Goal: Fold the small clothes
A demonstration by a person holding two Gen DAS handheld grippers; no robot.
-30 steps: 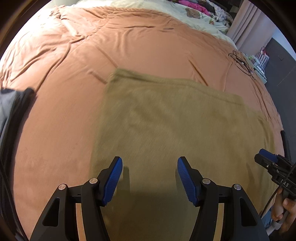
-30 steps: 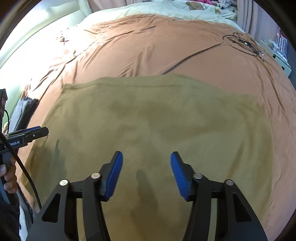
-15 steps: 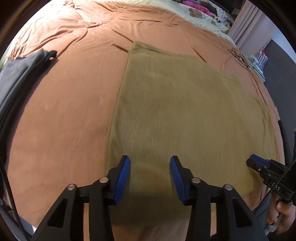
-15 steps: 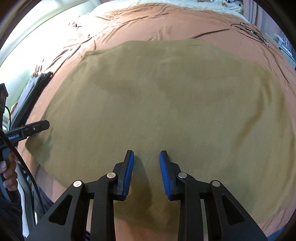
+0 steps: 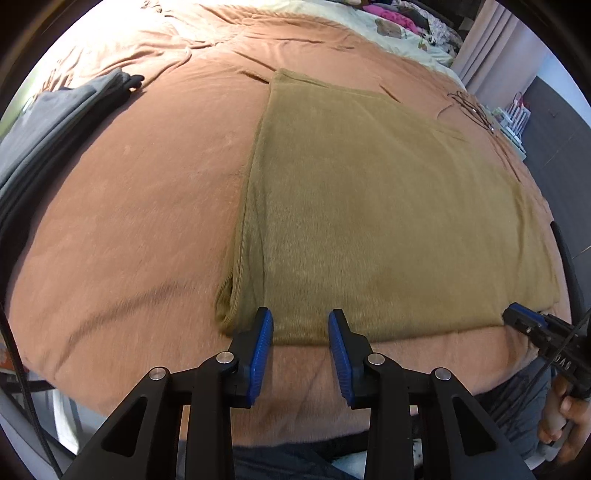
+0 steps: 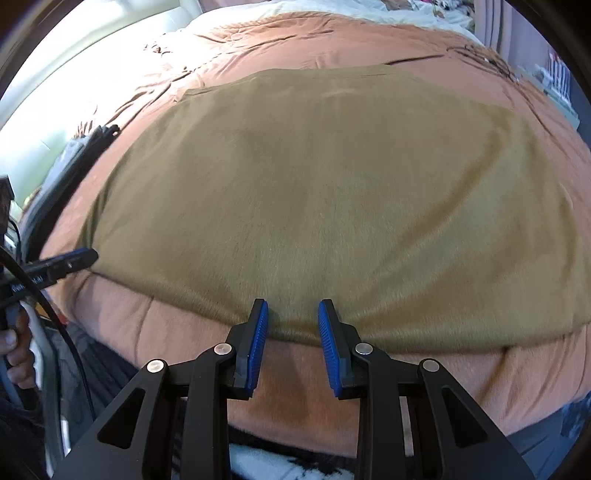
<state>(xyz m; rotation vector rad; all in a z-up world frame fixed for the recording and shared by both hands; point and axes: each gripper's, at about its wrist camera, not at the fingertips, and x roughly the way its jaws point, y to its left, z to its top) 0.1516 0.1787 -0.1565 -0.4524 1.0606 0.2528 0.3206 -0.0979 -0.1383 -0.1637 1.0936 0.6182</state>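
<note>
A folded cloth (image 5: 388, 206) lies on the bedspread (image 5: 140, 192).

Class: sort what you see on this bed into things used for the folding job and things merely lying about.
In use: olive garment; left gripper, jaws closing; right gripper, jaws closing.
Lying about: grey clothes; black cable; pink items.

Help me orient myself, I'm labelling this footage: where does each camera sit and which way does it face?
Left wrist: rides the left hand-held gripper, looking steeply down at the near left corner of the olive cloth on the orange bedspread; its jaws are closing, astride the hem; right edge shows a hand.
Right wrist: rides the right hand-held gripper, looking down at the near hem, jaws closing there; left edge shows the other hand.
Shared: cloth, bedspread, grey garment, each other's gripper.
</note>
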